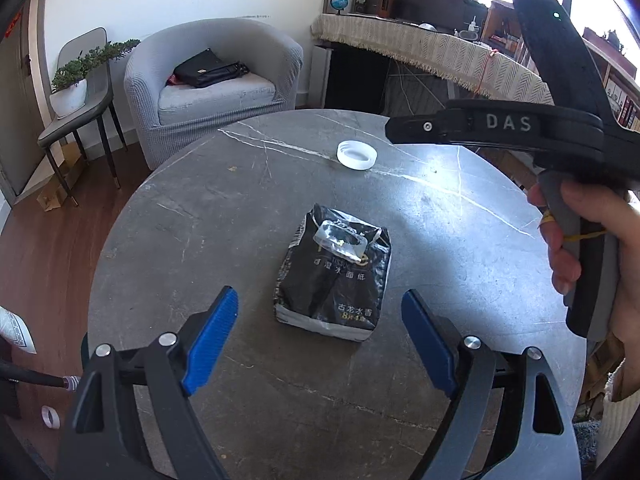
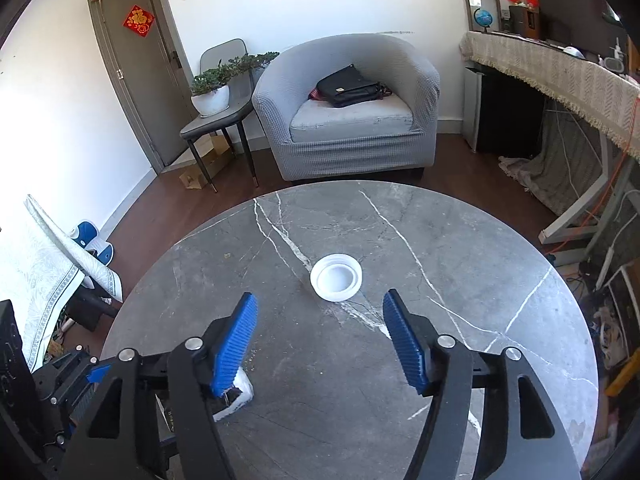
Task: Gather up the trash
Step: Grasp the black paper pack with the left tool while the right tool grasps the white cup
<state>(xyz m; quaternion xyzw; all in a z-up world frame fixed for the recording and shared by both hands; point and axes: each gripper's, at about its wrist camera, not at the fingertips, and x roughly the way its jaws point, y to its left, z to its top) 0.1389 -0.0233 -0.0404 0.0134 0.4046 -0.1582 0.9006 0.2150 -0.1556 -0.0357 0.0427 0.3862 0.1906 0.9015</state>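
Trash uncollected: tissue pack (image 1: 334,276) lies ahead between left gripper (image 1: 320,336) fingers, white lid (image 2: 336,277) ahead of right gripper (image 2: 320,340) fingers on counter (image 2: 500,248); both wide open, holding nothing.

Both grippers (image 1: 320,342) (image 2: 320,340) are black, with ribbed blue jaws, silver screws and raised "DAS" lettering.

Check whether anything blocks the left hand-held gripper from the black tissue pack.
Nothing visible does. The left hand-held gripper is open, and only bare table lies between it and the tissue pack. The white lid sits beyond the pack.
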